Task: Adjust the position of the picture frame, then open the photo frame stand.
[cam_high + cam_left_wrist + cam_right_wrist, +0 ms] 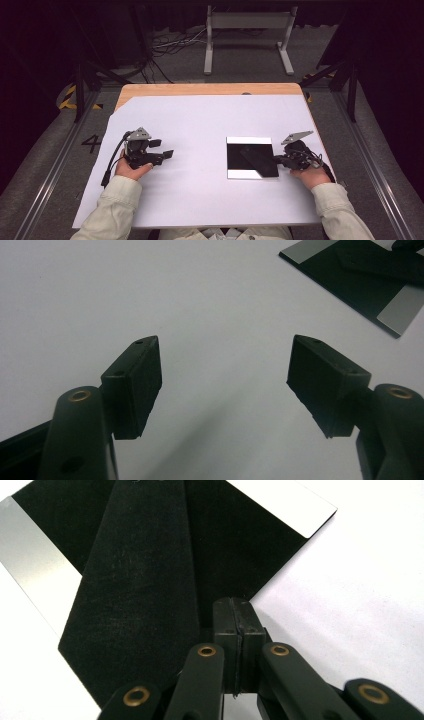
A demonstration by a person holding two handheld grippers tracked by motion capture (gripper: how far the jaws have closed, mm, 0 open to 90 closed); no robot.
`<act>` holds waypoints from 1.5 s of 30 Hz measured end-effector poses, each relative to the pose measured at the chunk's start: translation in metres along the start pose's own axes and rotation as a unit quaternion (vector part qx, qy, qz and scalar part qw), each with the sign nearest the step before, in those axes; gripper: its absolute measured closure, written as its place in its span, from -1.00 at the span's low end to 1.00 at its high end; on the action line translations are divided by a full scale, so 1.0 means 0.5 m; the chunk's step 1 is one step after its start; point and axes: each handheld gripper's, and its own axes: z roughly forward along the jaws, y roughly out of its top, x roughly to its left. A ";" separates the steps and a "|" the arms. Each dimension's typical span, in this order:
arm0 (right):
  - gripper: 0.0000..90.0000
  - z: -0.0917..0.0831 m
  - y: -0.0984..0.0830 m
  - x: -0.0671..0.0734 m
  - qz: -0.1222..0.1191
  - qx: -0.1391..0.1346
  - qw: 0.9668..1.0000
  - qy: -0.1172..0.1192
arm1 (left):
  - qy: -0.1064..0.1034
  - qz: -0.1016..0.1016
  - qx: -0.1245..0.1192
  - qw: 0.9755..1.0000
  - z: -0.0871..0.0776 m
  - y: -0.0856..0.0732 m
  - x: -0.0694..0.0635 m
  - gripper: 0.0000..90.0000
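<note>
Black cloth (135, 595) pinched in right claw (239, 611), seen close.

A black cloth (257, 159) lies on the right half of the white-covered desk (200, 130), on top of a flat square board (248, 141). The board is black across its middle, with a pale silver-grey band along its far edge and another along its near edge. The cloth is thin, matte and faintly fuzzy. Part of it is folded over into a long slanted flap (140, 580) that runs diagonally across the board, widening toward the board's near right corner, where it overhangs the edge a little. The right claw (235, 615) is pinched tight on the cloth's edge at that corner.
</note>
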 end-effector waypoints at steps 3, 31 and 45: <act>0.99 0.000 -0.001 -0.002 -0.002 -0.003 1.000 0.002 | -0.002 0.001 0.001 1.000 0.001 0.000 -0.002 -0.32; 0.64 -0.097 0.002 0.003 0.015 -0.047 0.999 0.009 | 0.002 0.015 0.008 1.000 0.007 0.002 -0.013 -0.32; 0.59 -0.114 0.007 0.028 -0.016 -0.010 0.999 0.030 | 0.011 0.017 0.016 1.000 0.005 0.001 -0.017 -0.32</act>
